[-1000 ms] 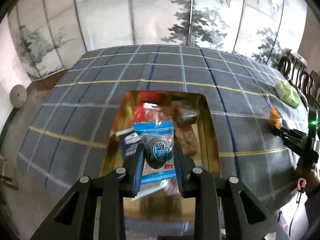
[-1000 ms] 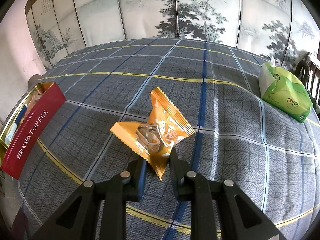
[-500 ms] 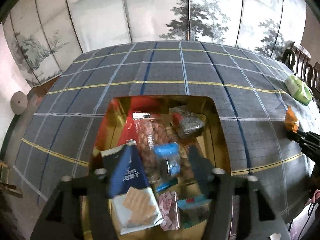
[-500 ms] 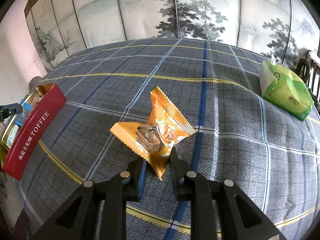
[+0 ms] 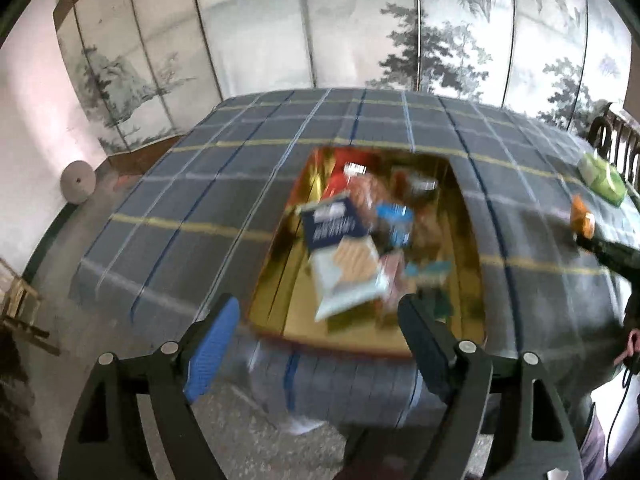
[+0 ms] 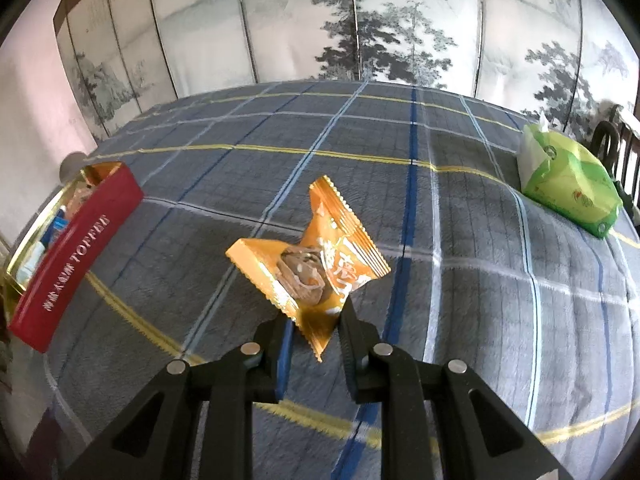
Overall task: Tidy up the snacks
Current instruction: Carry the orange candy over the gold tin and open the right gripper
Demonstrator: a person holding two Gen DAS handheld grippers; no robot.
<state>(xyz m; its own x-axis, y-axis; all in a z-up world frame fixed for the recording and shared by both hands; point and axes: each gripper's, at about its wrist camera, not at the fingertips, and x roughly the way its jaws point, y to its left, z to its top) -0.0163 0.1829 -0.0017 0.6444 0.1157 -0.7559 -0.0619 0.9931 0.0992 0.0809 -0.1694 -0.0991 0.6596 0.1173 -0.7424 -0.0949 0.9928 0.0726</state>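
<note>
A gold-lined toffee tin [image 5: 280, 280] with red sides sits on the plaid cloth and holds several wrapped snacks, among them a blue-wrapped one [image 5: 394, 222] and a navy cracker pack [image 5: 336, 224]. My left gripper [image 5: 320, 328] is open and empty, just before the tin's near edge; this view is blurred. My right gripper [image 6: 314, 330] is shut on an orange wrapped snack [image 6: 308, 268] and holds it above the cloth. The tin also shows at the left in the right wrist view [image 6: 76, 252].
A green tissue pack [image 6: 568, 184] lies at the table's far right, near a dark wooden chair [image 5: 616, 144]. A painted folding screen stands behind the table. The floor and a small wooden stand [image 5: 20, 312] are at the left.
My left gripper opened and let the blue-wrapped snack fall into the tin, then drew back toward the tin's near edge. My right gripper kept its hold on the orange snack.
</note>
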